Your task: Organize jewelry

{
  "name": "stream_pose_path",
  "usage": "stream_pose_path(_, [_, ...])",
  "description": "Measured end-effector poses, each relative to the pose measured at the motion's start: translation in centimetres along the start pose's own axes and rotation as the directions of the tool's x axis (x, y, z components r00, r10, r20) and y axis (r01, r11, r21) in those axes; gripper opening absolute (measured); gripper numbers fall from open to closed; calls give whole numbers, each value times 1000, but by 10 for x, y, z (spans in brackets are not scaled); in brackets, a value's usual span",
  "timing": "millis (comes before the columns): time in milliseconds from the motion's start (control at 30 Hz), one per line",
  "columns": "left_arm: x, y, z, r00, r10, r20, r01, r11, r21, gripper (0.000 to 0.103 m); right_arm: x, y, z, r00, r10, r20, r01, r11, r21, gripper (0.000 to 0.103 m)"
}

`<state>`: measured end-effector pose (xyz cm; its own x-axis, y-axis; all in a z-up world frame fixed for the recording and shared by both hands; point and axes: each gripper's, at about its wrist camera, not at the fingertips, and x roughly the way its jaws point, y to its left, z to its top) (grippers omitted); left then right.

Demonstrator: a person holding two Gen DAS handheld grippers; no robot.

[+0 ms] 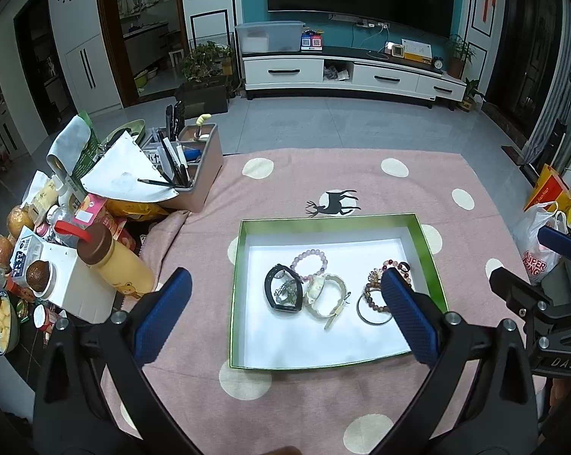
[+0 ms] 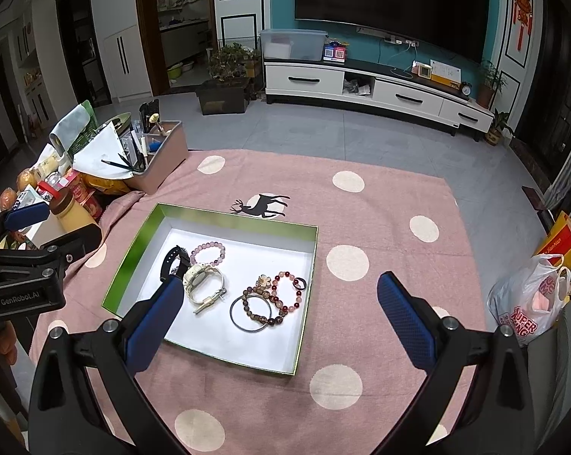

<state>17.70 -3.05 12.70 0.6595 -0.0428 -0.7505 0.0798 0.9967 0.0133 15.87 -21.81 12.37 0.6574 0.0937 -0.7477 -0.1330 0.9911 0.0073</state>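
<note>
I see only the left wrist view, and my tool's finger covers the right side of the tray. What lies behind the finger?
Observer: A red bead bracelet lies there as a whole loop, touching a brown bead bracelet.
Operator: I see only the edge of the right tool. Does it hold anything?
Observer: No. The right tool is open and empty.

Glossy green box (image 1: 429, 265), cloth tablecloth (image 1: 285, 174)

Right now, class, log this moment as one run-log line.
left tool: open, empty | right tool: open, empty | watches, bracelets, ring: in green tray | tray: on pink cloth
</note>
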Motion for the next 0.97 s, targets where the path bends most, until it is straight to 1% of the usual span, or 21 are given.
stream_pose_path(433, [14, 7, -3, 1000, 8, -28, -8, 1000, -22, 101, 5, -3, -4, 1000, -6, -3, 6, 1000, 3, 102])
stream_pose_path(967, [17, 5, 0, 999, 20, -35, -21, 1000, -13, 101, 8, -3, -5, 1000, -8, -5, 8, 1000, 1, 102])
